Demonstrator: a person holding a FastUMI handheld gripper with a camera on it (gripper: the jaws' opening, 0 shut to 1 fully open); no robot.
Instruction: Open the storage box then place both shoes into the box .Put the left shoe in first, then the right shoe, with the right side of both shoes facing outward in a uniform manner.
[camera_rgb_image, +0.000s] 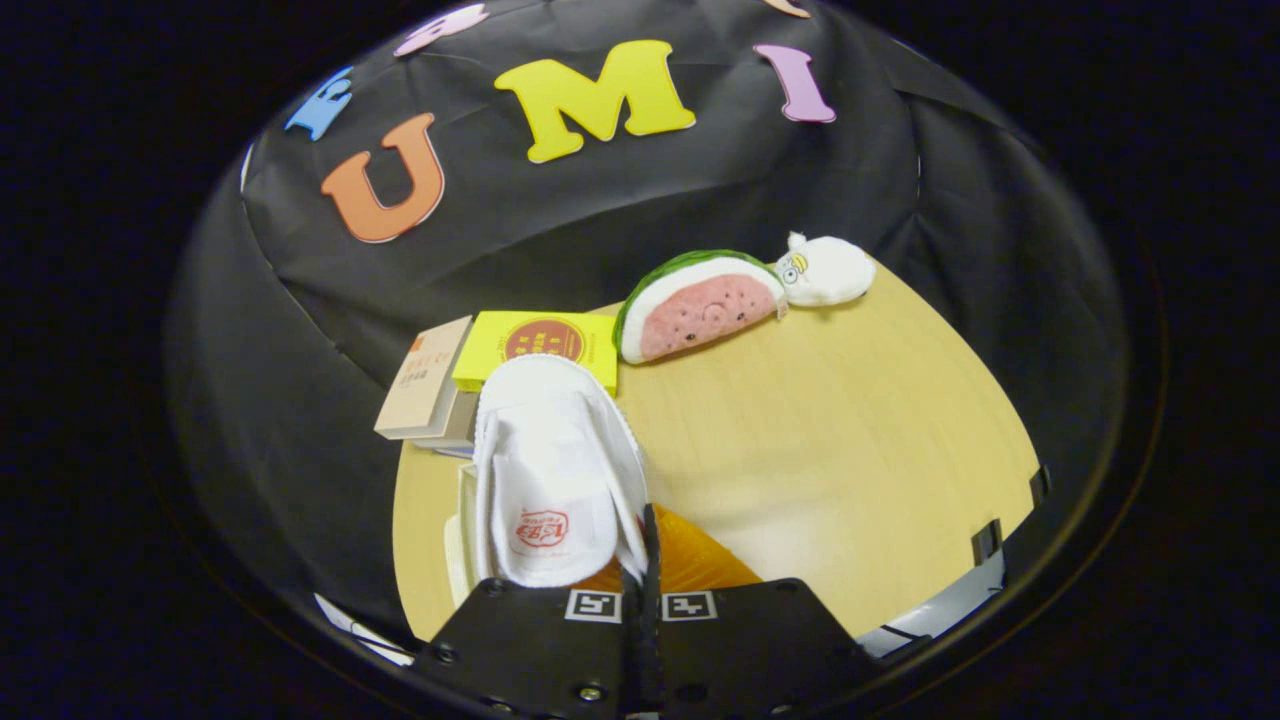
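A white shoe (550, 470) with a red stamp on its insole hangs just ahead of my gripper (647, 560), toe pointing away toward the booth wall. The fingers are pressed together on the shoe's right rim, so the gripper is shut on it. Under the shoe, a pale box edge (463, 520) shows on its left side, and an orange surface (700, 565) shows on its right, close to the fingers. Whether these belong to the storage box I cannot tell. The shoe hides what lies beneath it.
Beyond the shoe's toe lie a yellow box (540, 342) and a tan booklet (425, 385). A watermelon-slice plush (700, 310) and a small white plush (830, 270) rest at the table's far edge. Bare wooden tabletop (850, 440) spreads to the right of the fingers.
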